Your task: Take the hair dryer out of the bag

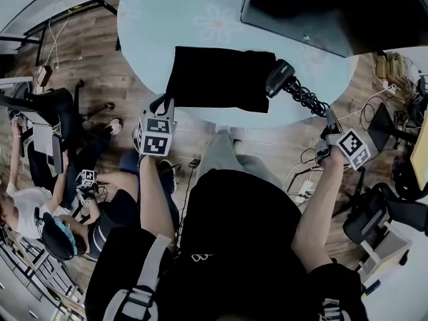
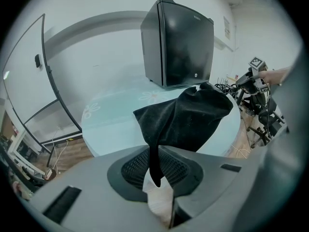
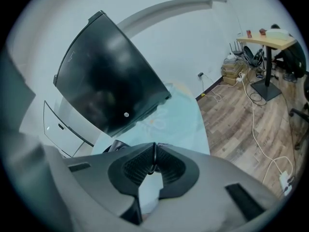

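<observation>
The black hair dryer (image 1: 279, 77) lies on the round glass tabletop (image 1: 154, 32), its head showing at the right end of the black bag (image 1: 217, 79). Its coiled cord (image 1: 305, 99) runs past the tabletop's edge to the right gripper (image 1: 330, 118), whose jaws are clenched on the thin cord. The left gripper (image 1: 163, 105) is at the bag's near left corner, its jaws released with a narrow tail of the bag hanging loose between them, and a black box-shaped unit (image 1: 314, 12) stands behind the bag.
</observation>
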A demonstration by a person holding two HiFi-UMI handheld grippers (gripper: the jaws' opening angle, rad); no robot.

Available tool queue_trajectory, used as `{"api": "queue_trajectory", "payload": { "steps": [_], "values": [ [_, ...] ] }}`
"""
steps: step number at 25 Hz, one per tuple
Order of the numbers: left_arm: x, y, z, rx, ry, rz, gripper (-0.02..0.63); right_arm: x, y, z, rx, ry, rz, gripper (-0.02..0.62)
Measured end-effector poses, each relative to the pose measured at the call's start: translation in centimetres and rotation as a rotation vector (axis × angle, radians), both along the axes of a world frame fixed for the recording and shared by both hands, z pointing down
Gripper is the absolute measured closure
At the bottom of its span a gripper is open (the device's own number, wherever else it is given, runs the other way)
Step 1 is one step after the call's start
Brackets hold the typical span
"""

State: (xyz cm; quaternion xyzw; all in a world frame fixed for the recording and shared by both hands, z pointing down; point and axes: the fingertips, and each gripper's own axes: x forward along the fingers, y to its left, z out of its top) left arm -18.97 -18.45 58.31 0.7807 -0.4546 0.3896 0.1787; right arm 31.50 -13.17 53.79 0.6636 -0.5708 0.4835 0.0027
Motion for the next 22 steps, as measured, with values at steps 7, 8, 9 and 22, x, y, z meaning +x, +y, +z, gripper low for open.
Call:
{"api": "queue_trajectory", "payload": {
  "steps": [7, 8, 9, 22],
  "values": [
    [1.1, 4.1, -1.9, 0.028, -0.031, -0.029, 0.505, -2.1, 4.8, 2.2, -0.001, -0.104, -0.034, 0.565],
    [1.2, 4.6, -2.1, 0.032, -0.037, -0.03, 0.505, -2.7, 5.5, 2.5, -0.002, -0.119, -0.043, 0.565],
    [1.2, 5.1, -2.2, 0.039, -0.045, -0.03, 0.505, -3.5, 6.2, 2.8, -0.004, -0.134, -0.059, 0.565],
    [7.3, 8.9, -6.4, 0.14, -0.006, 0.024, 0.505, -14.4, 10.2, 4.1, 0.019, -0.374, -0.239, 0.568]
  ]
}}
